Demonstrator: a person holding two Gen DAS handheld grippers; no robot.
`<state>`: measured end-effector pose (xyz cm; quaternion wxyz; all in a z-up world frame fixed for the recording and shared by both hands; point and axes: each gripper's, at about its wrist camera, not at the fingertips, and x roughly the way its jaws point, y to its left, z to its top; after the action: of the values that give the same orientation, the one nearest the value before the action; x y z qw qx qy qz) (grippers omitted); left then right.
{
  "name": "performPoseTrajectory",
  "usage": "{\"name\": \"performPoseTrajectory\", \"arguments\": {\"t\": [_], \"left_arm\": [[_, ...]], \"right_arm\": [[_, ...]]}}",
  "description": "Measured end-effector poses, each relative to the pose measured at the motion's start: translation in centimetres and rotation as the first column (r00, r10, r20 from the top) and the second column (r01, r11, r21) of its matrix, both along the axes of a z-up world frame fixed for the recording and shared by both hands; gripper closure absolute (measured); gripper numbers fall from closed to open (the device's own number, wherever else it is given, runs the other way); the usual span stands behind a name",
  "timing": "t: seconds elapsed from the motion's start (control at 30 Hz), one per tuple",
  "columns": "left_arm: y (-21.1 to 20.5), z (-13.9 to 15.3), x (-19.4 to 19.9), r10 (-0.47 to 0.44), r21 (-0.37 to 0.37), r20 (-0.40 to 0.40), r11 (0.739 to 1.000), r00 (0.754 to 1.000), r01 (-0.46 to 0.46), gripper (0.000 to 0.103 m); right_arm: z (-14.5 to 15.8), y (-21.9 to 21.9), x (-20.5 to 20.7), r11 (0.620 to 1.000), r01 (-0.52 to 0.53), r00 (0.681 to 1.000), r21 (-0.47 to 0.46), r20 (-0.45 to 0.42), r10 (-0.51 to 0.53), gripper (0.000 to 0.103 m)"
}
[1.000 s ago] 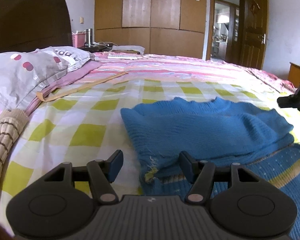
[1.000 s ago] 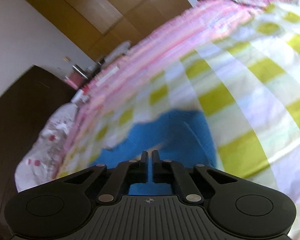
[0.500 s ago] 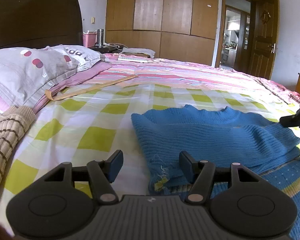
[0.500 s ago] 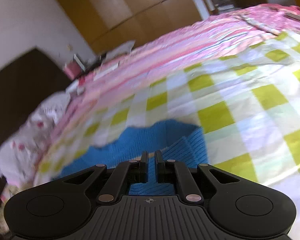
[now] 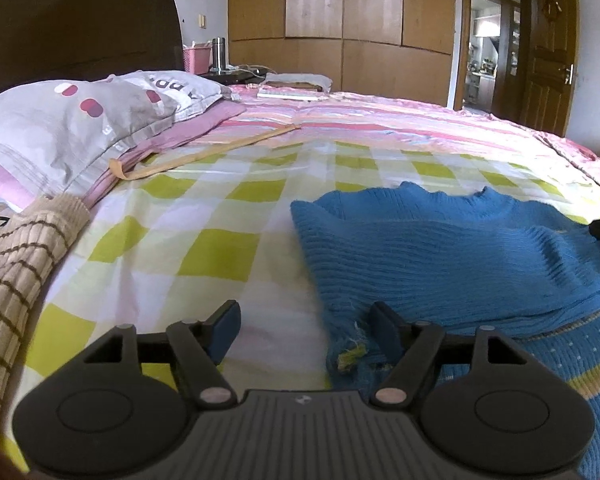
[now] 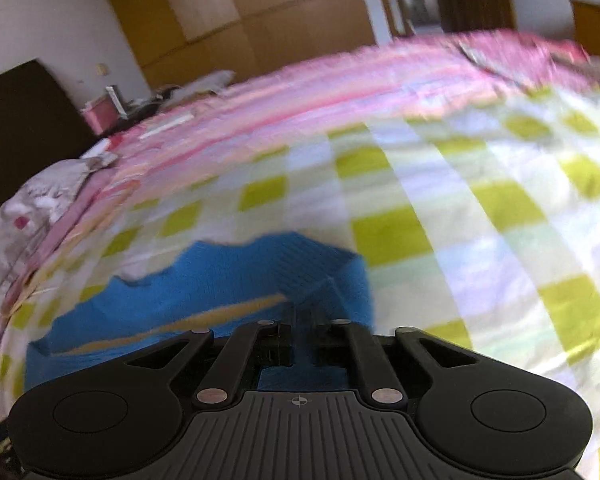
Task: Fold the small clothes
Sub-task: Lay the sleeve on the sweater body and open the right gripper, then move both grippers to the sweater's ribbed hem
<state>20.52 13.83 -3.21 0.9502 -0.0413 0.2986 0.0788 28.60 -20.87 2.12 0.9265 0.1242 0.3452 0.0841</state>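
Two grippers sit at the blue sweater (image 5: 440, 252) on the bed (image 5: 228, 208). Your left gripper (image 5: 304, 330), jaws spread and just widened, straddles the sweater's frayed corner. Your right gripper (image 6: 302, 338) is nearly closed; whether it's pinching knit, can't tell.

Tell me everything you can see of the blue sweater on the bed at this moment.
The blue sweater is a ribbed knit with a yellow stripe and pale dots near one edge. It lies on the checked bedsheet, its upper layer folded over. A frayed corner with yellow threads sits between the fingers of the open left gripper, which have just widened and do not press it. In the right wrist view the right gripper, fingers close together, has blue knit in its narrow gap; a grip cannot be confirmed.
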Motion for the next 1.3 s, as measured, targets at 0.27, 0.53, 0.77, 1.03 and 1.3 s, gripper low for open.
{"name": "performPoseTrajectory", "arguments": {"t": [0.27, 0.53, 0.77, 1.03, 1.3], "left_arm": [[0.4, 0.5, -0.3, 0.020, -0.017, 0.041, 1.000, 0.999, -0.020, 0.026], [0.4, -0.4, 0.4, 0.027, 0.005, -0.025, 1.000, 0.999, -0.027, 0.025], [0.3, -0.3, 0.1, 0.033, 0.017, -0.017, 0.999, 0.999, -0.033, 0.025], [-0.8, -0.2, -0.7, 0.016, 0.094, -0.018, 0.995, 1.000, -0.014, 0.025], [-2.2, 0.9, -4.1, -0.069, 0.046, -0.113, 0.996, 0.991, 0.074, 0.025]], "right_arm": [[-0.3, 6.0, -0.2, 0.974, -0.228, 0.974, -0.009, -0.014, 0.228, 0.093], [-1.6, 6.3, 0.4, 0.978, -0.209, 0.976, 0.000, -0.057, 0.209, 0.094], [-0.3, 3.8, -2.7, 0.983, -0.183, 0.982, -0.023, -0.050, 0.182, 0.091], [0.2, 1.0, -4.5, 0.990, -0.125, 0.986, 0.059, -0.104, 0.131, 0.087], [1.1, -3.1, -11.7, 0.990, -0.136, 0.985, 0.038, -0.105, 0.140, 0.084]]}}
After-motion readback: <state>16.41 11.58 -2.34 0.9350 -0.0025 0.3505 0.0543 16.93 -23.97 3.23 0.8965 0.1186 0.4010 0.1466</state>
